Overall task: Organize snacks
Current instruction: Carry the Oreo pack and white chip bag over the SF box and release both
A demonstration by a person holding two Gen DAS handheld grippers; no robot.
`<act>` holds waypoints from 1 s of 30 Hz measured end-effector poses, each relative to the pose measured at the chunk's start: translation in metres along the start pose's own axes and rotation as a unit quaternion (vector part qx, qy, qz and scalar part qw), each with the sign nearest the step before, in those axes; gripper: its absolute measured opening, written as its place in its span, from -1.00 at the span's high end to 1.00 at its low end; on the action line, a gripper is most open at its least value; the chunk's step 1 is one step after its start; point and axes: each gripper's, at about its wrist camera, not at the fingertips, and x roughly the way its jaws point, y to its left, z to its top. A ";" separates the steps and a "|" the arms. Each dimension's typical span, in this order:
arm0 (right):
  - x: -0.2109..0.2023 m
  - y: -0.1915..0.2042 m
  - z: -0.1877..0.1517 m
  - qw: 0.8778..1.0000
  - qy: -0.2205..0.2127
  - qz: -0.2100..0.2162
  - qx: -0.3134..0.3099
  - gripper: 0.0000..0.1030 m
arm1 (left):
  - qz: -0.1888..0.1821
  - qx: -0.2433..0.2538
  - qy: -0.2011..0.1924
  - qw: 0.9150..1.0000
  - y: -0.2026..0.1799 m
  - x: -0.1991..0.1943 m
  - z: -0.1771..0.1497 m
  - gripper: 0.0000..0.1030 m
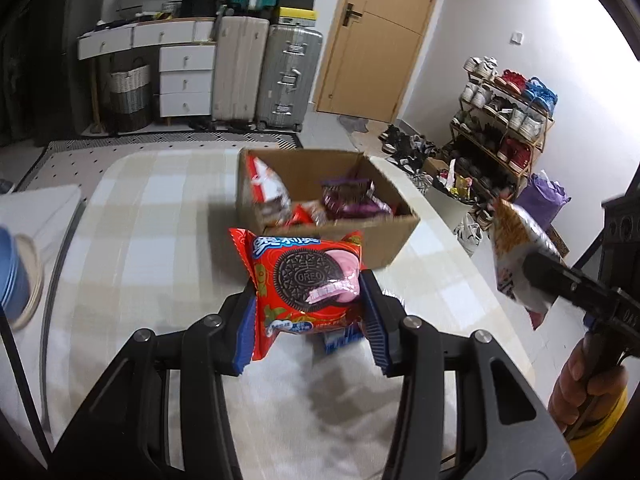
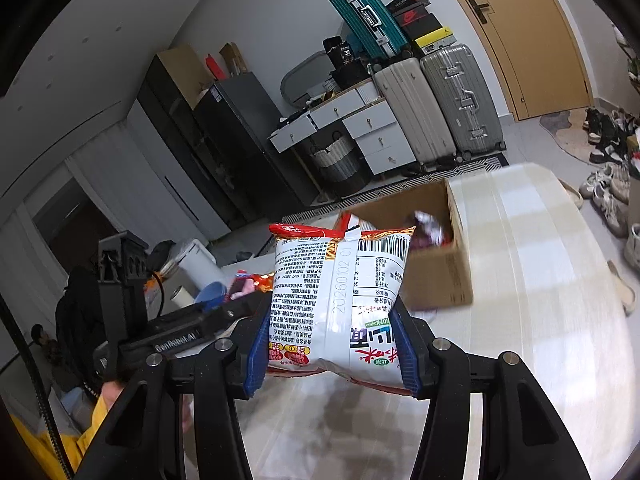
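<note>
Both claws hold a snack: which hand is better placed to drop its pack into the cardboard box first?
Left, probably. The left claw holds the Oreo pack directly in front of the cardboard box. The right claw holds its white snack bag off to the box's side.

We see a red foil Oreo packet (image 1: pixel 306 280) printed with a black cookie and pink cream, clamped between blue ribbed pads (image 1: pixel 245 332). Our white plastic snack bag (image 2: pixel 338 304) carries black text, a barcode and red edging. The brown cardboard box (image 1: pixel 384 236) sits on a beige-and-white checked tablecloth (image 1: pixel 160 232).
</note>
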 end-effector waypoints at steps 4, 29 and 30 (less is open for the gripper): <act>0.023 -0.005 0.036 1.000 0.011 -0.008 -0.006 -0.04 | 0.009 -0.002 0.003 1.000 0.005 0.025 0.034 0.18; 0.169 -0.063 0.121 0.992 0.109 -0.067 0.005 -0.04 | 0.013 0.021 0.054 0.998 0.017 0.205 0.137 0.18; 0.172 -0.066 0.120 0.991 0.113 -0.067 0.011 -0.04 | 0.015 0.021 0.056 0.998 0.018 0.208 0.138 0.17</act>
